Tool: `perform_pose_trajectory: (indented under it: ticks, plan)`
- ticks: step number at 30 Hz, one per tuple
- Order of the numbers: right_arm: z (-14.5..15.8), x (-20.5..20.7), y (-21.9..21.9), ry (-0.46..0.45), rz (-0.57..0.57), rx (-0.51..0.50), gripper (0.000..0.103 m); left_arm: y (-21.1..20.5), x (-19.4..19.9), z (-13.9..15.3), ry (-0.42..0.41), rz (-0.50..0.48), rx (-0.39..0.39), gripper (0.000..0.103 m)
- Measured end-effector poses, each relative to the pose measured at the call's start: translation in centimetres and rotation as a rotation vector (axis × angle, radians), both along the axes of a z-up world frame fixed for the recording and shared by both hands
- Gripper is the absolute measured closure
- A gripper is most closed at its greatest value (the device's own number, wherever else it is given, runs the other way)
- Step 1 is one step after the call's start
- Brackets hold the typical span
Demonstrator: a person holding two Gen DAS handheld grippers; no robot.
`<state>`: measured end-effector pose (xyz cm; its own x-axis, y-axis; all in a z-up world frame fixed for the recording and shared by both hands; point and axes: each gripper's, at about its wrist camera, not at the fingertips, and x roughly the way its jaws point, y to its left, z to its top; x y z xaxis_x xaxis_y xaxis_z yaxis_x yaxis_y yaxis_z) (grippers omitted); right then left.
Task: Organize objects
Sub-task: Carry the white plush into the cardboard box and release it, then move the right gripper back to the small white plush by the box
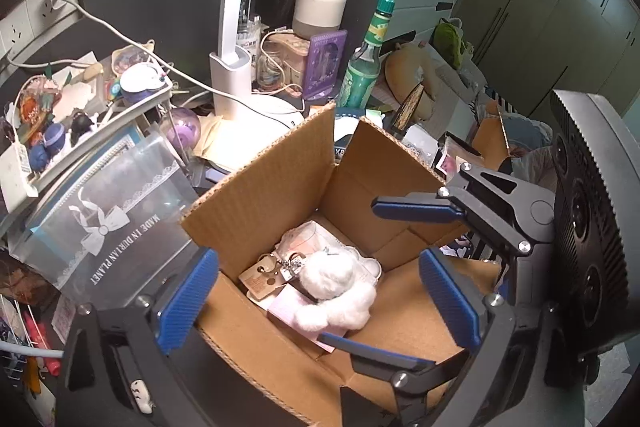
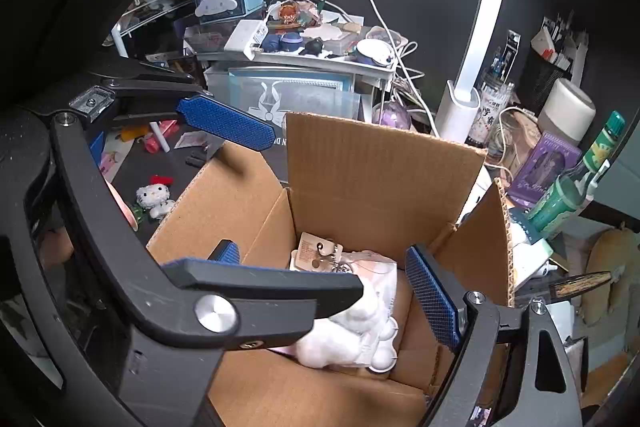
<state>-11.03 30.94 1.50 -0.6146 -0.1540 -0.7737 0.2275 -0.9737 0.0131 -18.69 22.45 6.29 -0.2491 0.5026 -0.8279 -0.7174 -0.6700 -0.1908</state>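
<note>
An open cardboard box [image 1: 260, 195] [image 2: 380, 167] stands on the cluttered desk. On its floor lies a fluffy white plush toy [image 1: 336, 283] [image 2: 352, 339] with a brown paper tag [image 1: 260, 279] [image 2: 316, 251] and a metal keyring, on top of a pink-white packet. My left gripper [image 1: 318, 279] [image 2: 318, 215] hangs open over the box, its blue pads wide apart and the toy lying loose below them. My right gripper [image 2: 320, 249] [image 1: 348, 271] reaches in from the other side, also open, with no pad touching the toy. The left gripper's finger hides part of the toy in the right wrist view.
A Hello Kitty figure [image 2: 154, 199] lies on the dark desk left of the box. Behind the box stand a white lamp base [image 1: 230, 75], a green bottle [image 1: 366, 67], a purple card stand [image 1: 324, 59] and a clear case with a bow print [image 1: 108, 219]. Cables trail from wall sockets.
</note>
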Motion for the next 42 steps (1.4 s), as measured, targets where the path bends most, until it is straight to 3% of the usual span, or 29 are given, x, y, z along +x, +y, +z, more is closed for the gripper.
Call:
perform_pose_trajectory:
  ticks: [8, 10, 19, 30, 32, 34, 37, 40, 42]
  plan:
    - [1.3, 1.4, 0.3, 0.046, -0.007, -0.022, 0.018, -1.7, 1.8, 2.3, 0.082, -0.021, -0.005, 0.003]
    - [1.7, 1.7, 0.3, 0.065, -0.008, -0.023, 0.012, -2.6, 2.5, 2.8, 0.103, -0.024, 0.000, 0.003]
    - [3.0, 3.8, -1.5, 0.157, 0.036, -0.030, 0.007, -8.8, 5.5, 4.8, 0.176, 0.034, 0.090, 0.001]
    - [4.3, 9.8, -6.7, 0.332, 0.161, -0.074, 0.008, -18.2, 9.3, 2.1, 0.237, 0.222, 0.206, 0.001]
    - [4.2, 10.7, -8.3, 0.348, 0.210, -0.099, 0.015, -19.8, 10.0, 1.2, 0.237, 0.261, 0.224, 0.001]
    - [3.7, 11.2, -10.0, 0.343, 0.251, -0.114, 0.028, -21.3, 10.6, 0.2, 0.242, 0.296, 0.229, 0.001]
    - [2.2, 11.5, -12.7, 0.324, 0.297, -0.116, 0.037, -23.3, 11.5, -1.4, 0.268, 0.356, 0.224, 0.001]
    - [-0.2, 11.2, -14.6, 0.285, 0.294, -0.123, 0.048, -25.0, 12.2, -3.3, 0.310, 0.416, 0.183, 0.001]
    - [-2.1, 10.8, -15.5, 0.247, 0.280, -0.131, 0.051, -26.2, 12.3, -4.7, 0.292, 0.457, 0.181, 0.001]
